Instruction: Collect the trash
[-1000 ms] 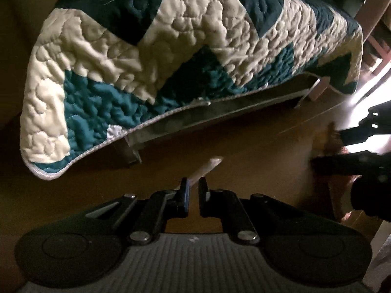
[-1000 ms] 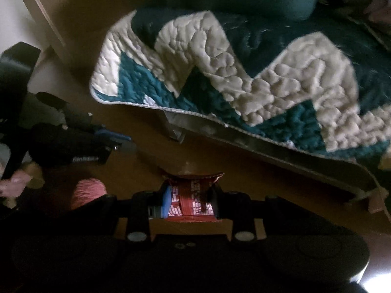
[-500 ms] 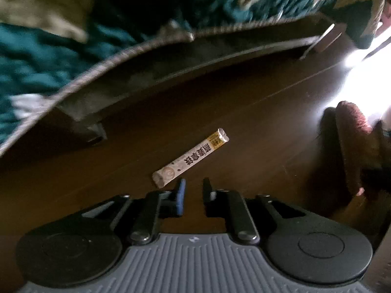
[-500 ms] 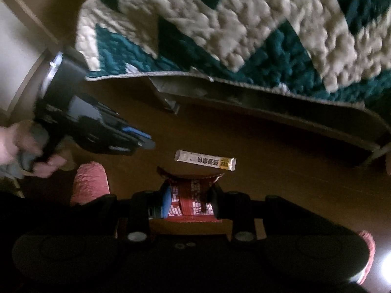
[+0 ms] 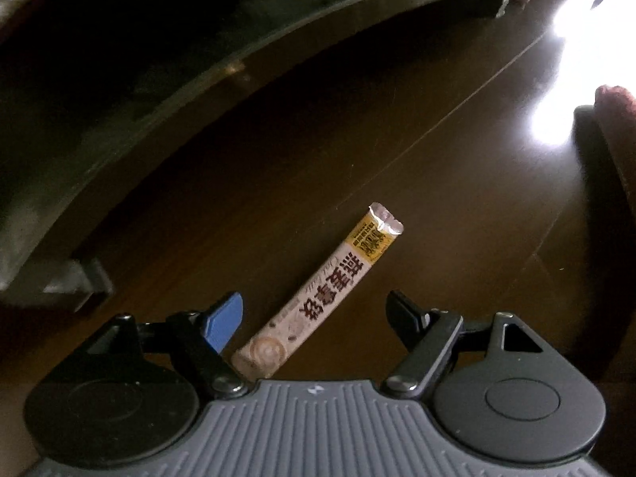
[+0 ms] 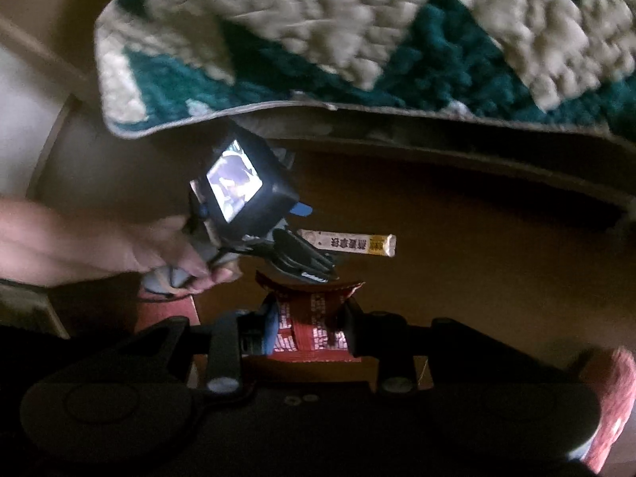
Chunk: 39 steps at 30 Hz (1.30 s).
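Note:
A long beige stick wrapper (image 5: 326, 294) with a yellow end lies on the dark wooden floor (image 5: 437, 167). My left gripper (image 5: 318, 314) is open and low over it, its near end between the two fingers. In the right wrist view the same wrapper (image 6: 349, 243) lies just past the left gripper (image 6: 306, 238). My right gripper (image 6: 310, 326) is shut on a red snack wrapper (image 6: 310, 318) and is held above the floor, nearer than the stick wrapper.
The bed frame (image 5: 159, 91) runs along the far side, with a teal and cream quilt (image 6: 357, 39) hanging over it. A red slipper (image 6: 612, 397) is at the right, and another slipper (image 5: 620, 127) is near bright floor glare.
My left gripper has dropped towards the floor and opened wide around the stick wrapper's near end. The right gripper still holds the red wrapper and has shifted little.

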Available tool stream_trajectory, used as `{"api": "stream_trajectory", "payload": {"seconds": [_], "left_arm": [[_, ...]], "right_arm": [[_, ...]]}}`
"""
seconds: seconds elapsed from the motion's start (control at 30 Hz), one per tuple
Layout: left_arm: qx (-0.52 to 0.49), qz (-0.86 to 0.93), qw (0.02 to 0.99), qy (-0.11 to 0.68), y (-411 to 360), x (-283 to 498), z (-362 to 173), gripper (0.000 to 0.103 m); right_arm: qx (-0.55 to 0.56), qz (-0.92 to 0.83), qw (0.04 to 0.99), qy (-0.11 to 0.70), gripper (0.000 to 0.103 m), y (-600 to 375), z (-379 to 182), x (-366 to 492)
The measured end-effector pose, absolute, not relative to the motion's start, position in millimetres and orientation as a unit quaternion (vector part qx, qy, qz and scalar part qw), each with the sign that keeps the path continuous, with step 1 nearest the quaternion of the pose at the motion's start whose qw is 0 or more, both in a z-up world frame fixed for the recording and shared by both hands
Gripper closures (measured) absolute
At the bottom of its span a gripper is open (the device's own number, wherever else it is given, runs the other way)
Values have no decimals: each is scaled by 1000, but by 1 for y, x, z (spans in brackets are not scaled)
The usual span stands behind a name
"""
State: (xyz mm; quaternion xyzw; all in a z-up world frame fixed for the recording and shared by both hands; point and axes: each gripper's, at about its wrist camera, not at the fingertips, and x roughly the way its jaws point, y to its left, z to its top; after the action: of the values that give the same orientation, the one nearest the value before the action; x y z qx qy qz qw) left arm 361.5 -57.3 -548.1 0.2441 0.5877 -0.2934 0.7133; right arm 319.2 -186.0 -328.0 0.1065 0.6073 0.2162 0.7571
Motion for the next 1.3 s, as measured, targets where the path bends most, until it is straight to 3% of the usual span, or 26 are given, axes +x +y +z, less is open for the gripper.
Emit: {"api": "stream_trajectory", "payload": {"seconds": [0.27, 0.33, 0.5, 0.57, 0.63, 0.73, 1.03, 1.3], "left_arm": [[275, -307, 701, 582, -66, 370, -576, 25], [279, -308, 699, 582, -66, 371, -580, 33], [283, -318, 698, 576, -65, 368, -583, 34], [279, -323, 698, 576, -65, 366, -581, 44], [276, -329, 696, 576, -66, 360, -579, 66], [281, -322, 697, 576, -70, 353, -578, 70], [203, -270, 700, 629, -53, 364, -561, 74], [171, -263, 718, 621, -40, 349, -481, 74]], "right_arm": [[147, 201, 734, 632, 72, -196, -341, 321], [150, 200, 731, 635, 72, -196, -342, 321], [159, 194, 727, 639, 72, -197, -344, 321], [159, 191, 726, 641, 72, -196, -345, 320], [158, 189, 726, 642, 72, -195, -346, 320], [155, 184, 729, 640, 72, -193, -346, 320], [143, 172, 750, 623, 72, -195, -342, 321], [134, 162, 782, 586, 72, -198, -328, 321]]}}
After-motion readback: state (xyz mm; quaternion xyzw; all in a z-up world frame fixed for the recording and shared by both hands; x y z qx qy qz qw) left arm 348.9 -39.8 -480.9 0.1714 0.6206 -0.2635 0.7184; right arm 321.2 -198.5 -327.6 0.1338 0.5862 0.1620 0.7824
